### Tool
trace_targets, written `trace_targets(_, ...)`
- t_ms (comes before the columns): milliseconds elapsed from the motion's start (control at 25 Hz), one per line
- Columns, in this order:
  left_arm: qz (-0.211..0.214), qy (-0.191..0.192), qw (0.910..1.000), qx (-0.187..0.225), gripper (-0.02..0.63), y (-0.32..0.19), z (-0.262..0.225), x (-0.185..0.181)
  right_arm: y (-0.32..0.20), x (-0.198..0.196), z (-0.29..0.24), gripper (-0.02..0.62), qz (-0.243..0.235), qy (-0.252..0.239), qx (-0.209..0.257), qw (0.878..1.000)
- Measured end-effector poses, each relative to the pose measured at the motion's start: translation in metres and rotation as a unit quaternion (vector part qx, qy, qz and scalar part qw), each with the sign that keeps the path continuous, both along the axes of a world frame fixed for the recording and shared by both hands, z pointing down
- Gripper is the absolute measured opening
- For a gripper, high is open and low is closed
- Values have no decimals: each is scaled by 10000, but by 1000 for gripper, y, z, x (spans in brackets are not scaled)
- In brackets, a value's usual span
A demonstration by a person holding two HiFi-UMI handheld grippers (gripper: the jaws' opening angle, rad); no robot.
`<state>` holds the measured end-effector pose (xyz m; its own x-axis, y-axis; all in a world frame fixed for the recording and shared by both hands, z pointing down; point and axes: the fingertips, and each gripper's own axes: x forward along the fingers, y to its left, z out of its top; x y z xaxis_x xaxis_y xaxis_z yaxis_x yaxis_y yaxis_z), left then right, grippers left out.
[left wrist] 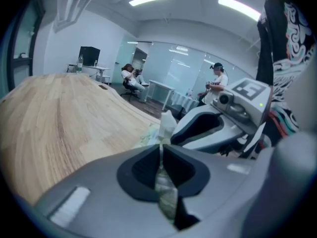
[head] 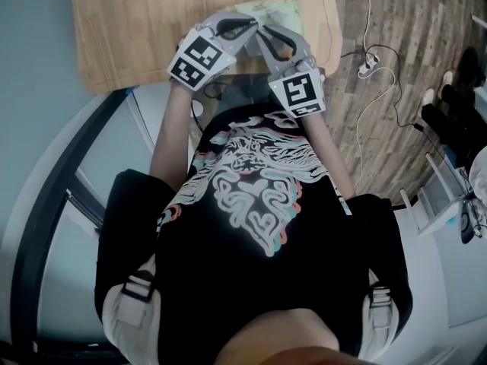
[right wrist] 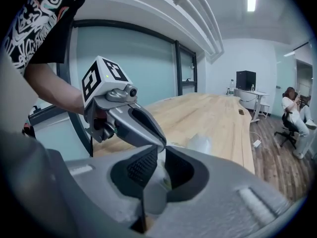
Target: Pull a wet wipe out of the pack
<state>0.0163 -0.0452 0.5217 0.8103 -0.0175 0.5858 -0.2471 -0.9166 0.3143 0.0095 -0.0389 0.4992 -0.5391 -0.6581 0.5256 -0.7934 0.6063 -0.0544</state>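
pack (head: 275, 10) at desk's (head: 137, 21) near edge | right gripper (right wrist: 161, 152) jaws clamped on it | left gripper (left wrist: 161, 150) jaws pinched shut on thin strip, looks like the wipe (left wrist: 166, 190) | grabbed, pull-out not done yet

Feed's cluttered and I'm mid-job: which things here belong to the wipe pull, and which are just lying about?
Job:
- pack, pinched by left gripper and right gripper
- wipe sticking up from it
- table under the pack

Lying about:
- cable and power strip on the floor
- monitor
- people in the background
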Motion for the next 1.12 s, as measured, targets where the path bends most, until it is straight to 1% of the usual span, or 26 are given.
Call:
trace_targets(160, -30, -3, 9999, -111, 8, -2, 0, -1, -2, -1, 3, 49, -92, 204, -20, 9997)
trace_targets(320, -203, 100, 9996, -192, 8, -8, 1, -2, -4, -3, 5, 52, -232, 341, -34, 9991)
trace_targets(440, -301, 211, 9982, -467, 8, -10, 1, -4, -5, -3, 6, 75, -356, 439, -134, 9983)
trace_targets(560, -395, 276, 9962, -729, 8, -12, 1, -7, -5, -4, 8, 80, -516, 659, -207, 9963)
trace_targets(800, -273, 216, 9972, -662, 6, -12, 0, -7, -9, -5, 13, 78, -554, 989, -266, 9932)
trace_targets(1000, -246, 241, 9967, -729, 6, -11, -3, -12, -10, -9, 14, 72, -762, 1420, -292, 9865)
trace_targets(1120, -255, 210, 9967, -744, 6, -11, -4, -11, -10, -10, 13, 69, -808, 1489, -264, 9852)
